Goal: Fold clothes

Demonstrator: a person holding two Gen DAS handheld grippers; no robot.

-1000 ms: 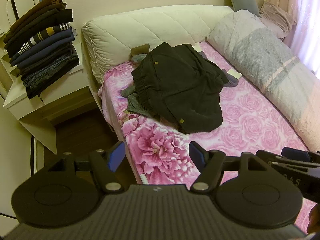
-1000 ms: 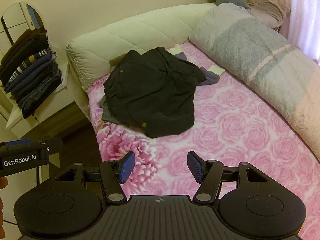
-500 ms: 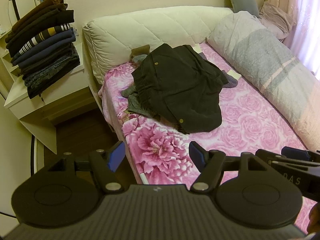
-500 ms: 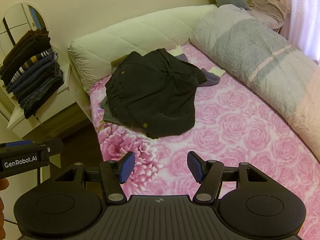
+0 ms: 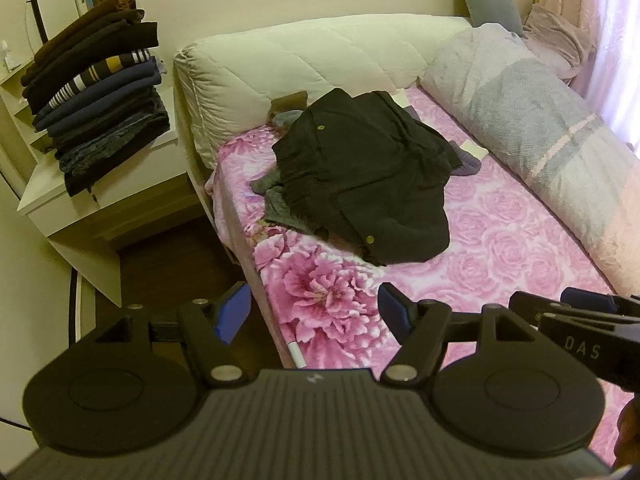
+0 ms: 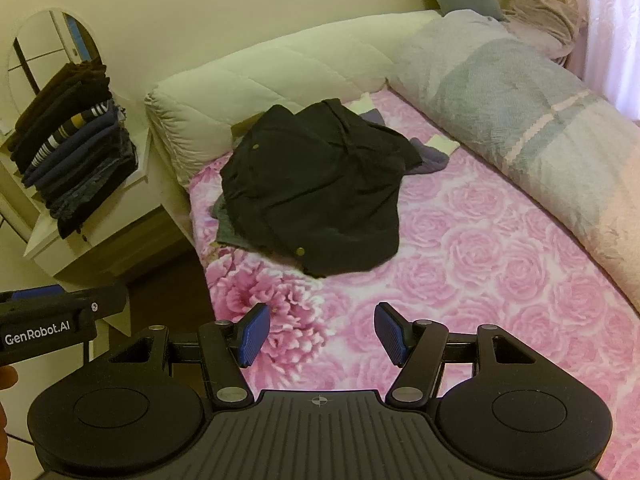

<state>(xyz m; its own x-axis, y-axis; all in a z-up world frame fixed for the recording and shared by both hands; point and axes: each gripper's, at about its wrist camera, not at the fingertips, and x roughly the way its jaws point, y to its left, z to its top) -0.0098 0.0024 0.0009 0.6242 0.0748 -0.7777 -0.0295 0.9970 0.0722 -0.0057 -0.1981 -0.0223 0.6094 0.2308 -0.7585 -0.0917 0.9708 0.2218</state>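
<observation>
Left gripper (image 5: 314,312): hovering above the near corner of the bed, its jaws standing spread wide with nothing between the blue pads (image 5: 232,312); its body is also showing at the left edge of the right wrist view (image 6: 48,320).
Right gripper (image 6: 320,334): hanging over the pink sheet near the foot of the bed, jaws spread apart and holding nothing; part of it is showing at the right edge of the left wrist view (image 5: 580,332).
Black garment (image 5: 360,176): lying crumpled in a heap on the bed, near the headboard end, well apart from both grippers; small brass buttons are showing on it.
Grey garment (image 5: 276,200): lying under the black garment, its edge sticking out on the side toward the bed's edge.
Purple cloth (image 6: 430,160): peeking out from behind the black garment, on the side toward the rolled duvet.
Bed (image 6: 480,280): wearing a pink rose-print sheet and carrying all the loose clothes.
Headboard (image 5: 312,60): cream and padded, standing just behind the heap.
Rolled duvet (image 6: 520,112): grey with a pale stripe, lying along the far side of the bed.
Folded stack (image 5: 96,104): dark and striped clothes sitting piled on the white counter (image 5: 80,208) beside the bed, leaning a little.
Mirror (image 6: 44,52): standing behind the folded stack.
</observation>
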